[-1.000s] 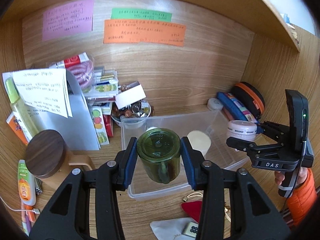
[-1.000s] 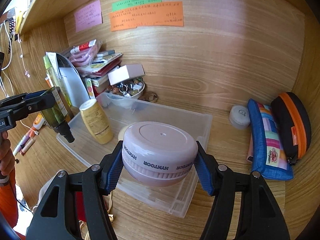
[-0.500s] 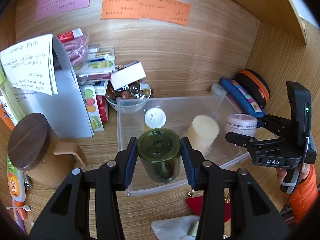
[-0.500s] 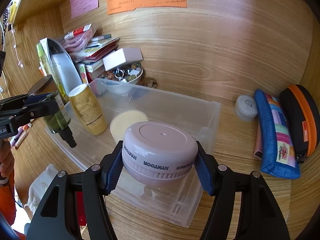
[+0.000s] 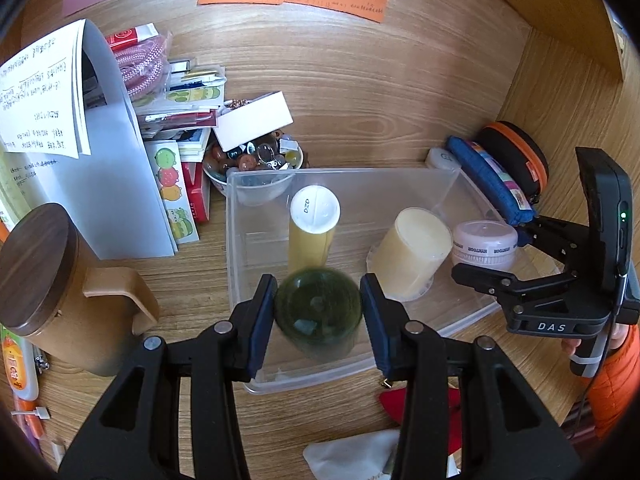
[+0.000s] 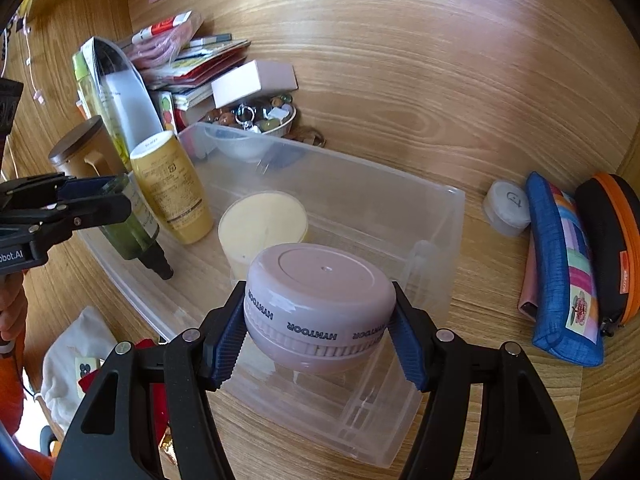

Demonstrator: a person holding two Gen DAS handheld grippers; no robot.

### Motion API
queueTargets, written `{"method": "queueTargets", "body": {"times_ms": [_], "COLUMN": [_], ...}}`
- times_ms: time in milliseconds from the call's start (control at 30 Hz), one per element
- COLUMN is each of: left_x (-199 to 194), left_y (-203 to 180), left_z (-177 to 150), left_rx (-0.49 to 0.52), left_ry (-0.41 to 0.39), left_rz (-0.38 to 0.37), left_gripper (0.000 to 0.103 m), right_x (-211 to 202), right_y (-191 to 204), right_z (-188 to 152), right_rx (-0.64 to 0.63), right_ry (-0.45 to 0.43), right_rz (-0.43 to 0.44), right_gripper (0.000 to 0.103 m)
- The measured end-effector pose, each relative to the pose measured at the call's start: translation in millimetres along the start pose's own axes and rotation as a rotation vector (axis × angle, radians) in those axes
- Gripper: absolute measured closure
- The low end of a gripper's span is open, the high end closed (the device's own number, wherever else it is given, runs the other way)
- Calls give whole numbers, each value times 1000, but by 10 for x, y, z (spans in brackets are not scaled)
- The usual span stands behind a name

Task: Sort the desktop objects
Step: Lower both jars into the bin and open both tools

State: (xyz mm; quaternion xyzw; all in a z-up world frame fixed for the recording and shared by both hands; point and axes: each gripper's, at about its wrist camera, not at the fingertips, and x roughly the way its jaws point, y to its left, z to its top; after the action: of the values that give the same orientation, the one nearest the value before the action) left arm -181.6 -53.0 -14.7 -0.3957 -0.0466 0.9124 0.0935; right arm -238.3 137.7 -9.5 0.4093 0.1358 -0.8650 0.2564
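Lowering toward the clear plastic bin (image 5: pixel 448 184) on the wooden counter (image 5: pixel 360 96), both claws have dropped closer over the last second, so each held item now hangs over the bin's inside instead of in front of it. The left claw (image 5: pixel 319 312) is clenched on a dark green bottle (image 5: pixel 319 312), held cap-down beside the yellow bottle (image 5: pixel 313 232) and cream jar (image 5: pixel 408 256) already inside. The right claw (image 6: pixel 320 338) grips a pale pink round jar (image 6: pixel 320 300) above the bin's right end, so both releases look close.
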Motion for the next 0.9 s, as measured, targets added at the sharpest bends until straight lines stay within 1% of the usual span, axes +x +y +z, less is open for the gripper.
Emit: {"method": "queueTargets", "body": {"times_ms": [100,333,467,533,900], "left_x": [21,70,65,62,-20], "left_y": [-8,-25,-27,-29,-44], "left_z": [-5,-31,-34,-36,-28], "left_rx": [6,12,12,13,19], "left_ry": [6,20,18,16,-3], "left_rz": [0,-3,-5,-4,7], "left_gripper": [61,61,61,61,61], "right_x": [16,34,29,24,0], "right_y": [26,30,109,128,144], "right_z": [0,37,52,61,55], "right_rx": [-21,-39,-80,-91,-96], "right_ry": [12,45,63,65,66], "right_rz": [-12,-3,-11,-23,-32], "right_gripper": [41,41,41,41,41]}}
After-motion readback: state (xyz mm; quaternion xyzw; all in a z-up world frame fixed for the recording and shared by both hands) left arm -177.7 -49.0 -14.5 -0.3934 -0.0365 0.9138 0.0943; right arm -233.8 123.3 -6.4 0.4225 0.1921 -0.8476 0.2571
